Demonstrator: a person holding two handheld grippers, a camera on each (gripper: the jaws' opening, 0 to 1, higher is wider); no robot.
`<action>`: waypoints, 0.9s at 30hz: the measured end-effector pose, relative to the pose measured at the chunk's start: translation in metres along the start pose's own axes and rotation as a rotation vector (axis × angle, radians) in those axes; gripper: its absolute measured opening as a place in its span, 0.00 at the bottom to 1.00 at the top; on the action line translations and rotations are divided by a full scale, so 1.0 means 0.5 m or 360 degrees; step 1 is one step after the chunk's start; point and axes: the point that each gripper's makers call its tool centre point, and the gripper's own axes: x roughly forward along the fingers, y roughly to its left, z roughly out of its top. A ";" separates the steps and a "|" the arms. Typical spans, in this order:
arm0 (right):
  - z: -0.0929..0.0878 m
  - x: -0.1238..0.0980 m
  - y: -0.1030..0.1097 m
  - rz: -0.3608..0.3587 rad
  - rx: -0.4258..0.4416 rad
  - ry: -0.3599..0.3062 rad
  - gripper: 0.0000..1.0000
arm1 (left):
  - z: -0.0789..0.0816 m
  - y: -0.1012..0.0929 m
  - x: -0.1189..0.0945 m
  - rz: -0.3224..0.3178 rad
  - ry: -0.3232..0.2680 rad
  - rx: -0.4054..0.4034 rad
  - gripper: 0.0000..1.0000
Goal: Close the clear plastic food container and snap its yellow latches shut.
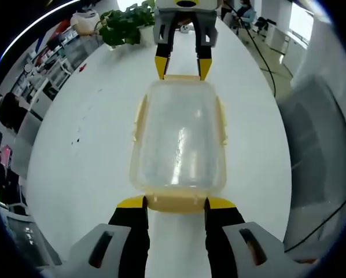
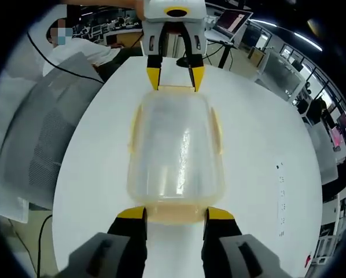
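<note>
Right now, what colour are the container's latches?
Yellow latches on a clear container; clearest in the left gripper view.

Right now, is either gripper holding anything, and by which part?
Neither is clamped on anything. The left gripper and right gripper stand open, their jaws astride the yellow end latches at opposite ends of the container.

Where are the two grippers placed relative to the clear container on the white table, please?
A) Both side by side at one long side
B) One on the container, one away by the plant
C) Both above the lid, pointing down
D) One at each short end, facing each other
D: in the left gripper view the left gripper straddles the near yellow end latch of the clear container, with the right gripper at the far end, facing it.
</note>
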 end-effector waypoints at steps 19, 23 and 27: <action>-0.050 0.029 -0.006 0.0086 0.0009 0.0011 0.34 | 0.016 -0.003 0.044 -0.0033 0.0004 -0.0055 0.35; -0.051 0.034 -0.005 0.0101 0.0018 0.0005 0.35 | 0.011 -0.003 0.052 -0.0041 0.0008 -0.0057 0.35; -0.050 0.035 -0.004 0.0115 0.0026 -0.0006 0.35 | 0.007 -0.004 0.058 -0.0054 0.0011 -0.0064 0.35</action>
